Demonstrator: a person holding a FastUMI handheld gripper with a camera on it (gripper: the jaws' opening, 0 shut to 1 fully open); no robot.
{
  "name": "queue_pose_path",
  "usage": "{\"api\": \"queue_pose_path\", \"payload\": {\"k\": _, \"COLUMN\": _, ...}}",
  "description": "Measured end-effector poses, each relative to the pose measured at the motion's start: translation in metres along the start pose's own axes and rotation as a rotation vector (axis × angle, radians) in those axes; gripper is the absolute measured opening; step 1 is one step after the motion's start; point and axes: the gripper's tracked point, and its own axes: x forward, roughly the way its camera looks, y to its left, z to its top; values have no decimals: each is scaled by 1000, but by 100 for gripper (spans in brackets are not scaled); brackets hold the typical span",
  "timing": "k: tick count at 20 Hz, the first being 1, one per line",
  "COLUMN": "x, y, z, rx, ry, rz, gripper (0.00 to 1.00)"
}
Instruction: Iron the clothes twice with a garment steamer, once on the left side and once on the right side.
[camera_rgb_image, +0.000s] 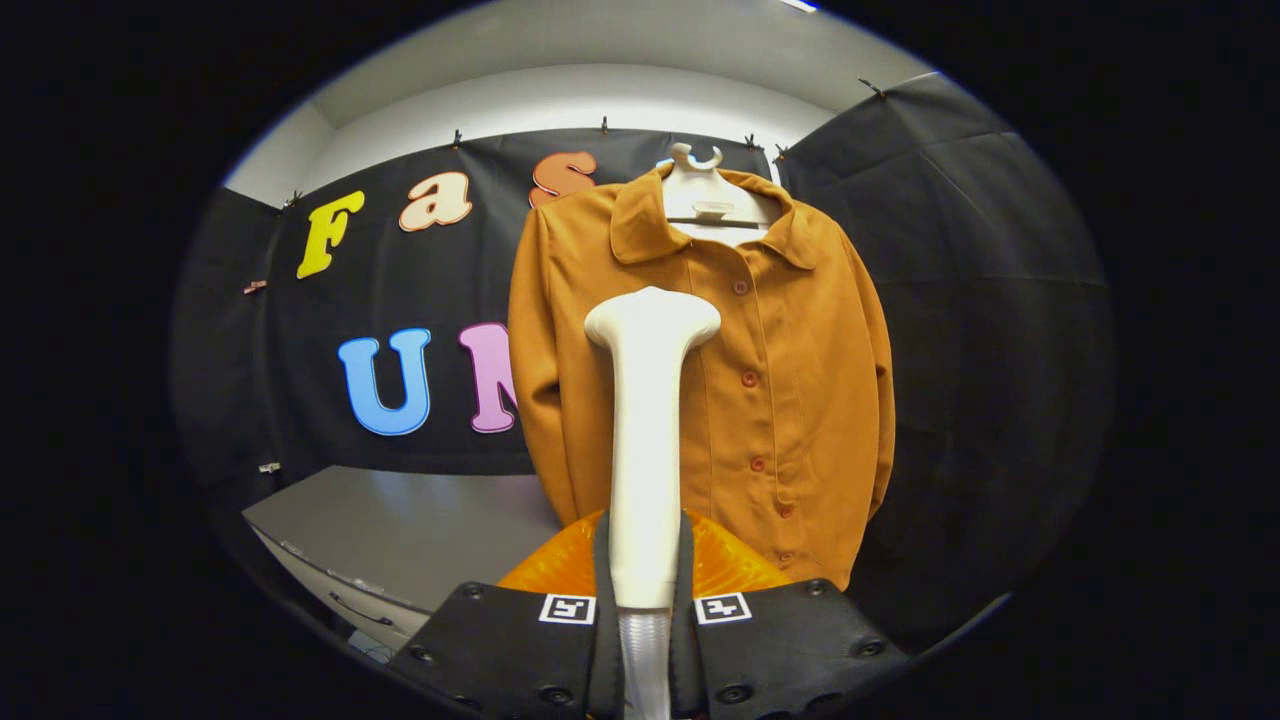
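An orange-brown buttoned shirt (790, 380) hangs on a white hanger (712, 200) against the black booth wall, straight ahead of me. My gripper (645, 570) is shut on the handle of a white garment steamer (648, 420), which stands upright between the fingers. The steamer's wide head (652, 320) sits in front of the shirt's left half, about chest height, left of the button row. Whether the head touches the cloth I cannot tell. A ribbed hose (643, 660) leaves the handle's lower end.
A grey table (400, 530) lies below and left of the shirt, with drawer fronts (340, 590) on its near side. Something orange and translucent (730, 565) sits just beyond the fingers, under the shirt's hem. Black cloth walls close in behind and to the right.
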Motion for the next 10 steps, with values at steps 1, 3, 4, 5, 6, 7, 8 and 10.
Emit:
{"api": "queue_pose_path", "payload": {"k": 1, "x": 0, "y": -2, "z": -9, "rx": -1, "ry": 21, "rz": -4, "gripper": 21}}
{"api": "queue_pose_path", "payload": {"k": 3, "x": -2, "y": -5, "z": -26, "rx": 12, "ry": 65, "rz": -7, "gripper": 21}}
{"api": "queue_pose_path", "payload": {"k": 4, "x": -3, "y": -7, "z": -34, "rx": 13, "ry": 87, "rz": -10, "gripper": 21}}
{"api": "queue_pose_path", "payload": {"k": 5, "x": -5, "y": -8, "z": -43, "rx": 12, "ry": 105, "rz": -13, "gripper": 21}}
{"api": "queue_pose_path", "payload": {"k": 6, "x": -6, "y": -10, "z": -51, "rx": 10, "ry": 121, "rz": -18, "gripper": 21}}
{"api": "queue_pose_path", "payload": {"k": 7, "x": -8, "y": -12, "z": -60, "rx": 9, "ry": 141, "rz": -24, "gripper": 21}}
{"api": "queue_pose_path", "payload": {"k": 8, "x": -10, "y": -13, "z": -69, "rx": 12, "ry": 161, "rz": -27, "gripper": 21}}
{"api": "queue_pose_path", "payload": {"k": 10, "x": -14, "y": -15, "z": -87, "rx": 21, "ry": 201, "rz": -31, "gripper": 21}}
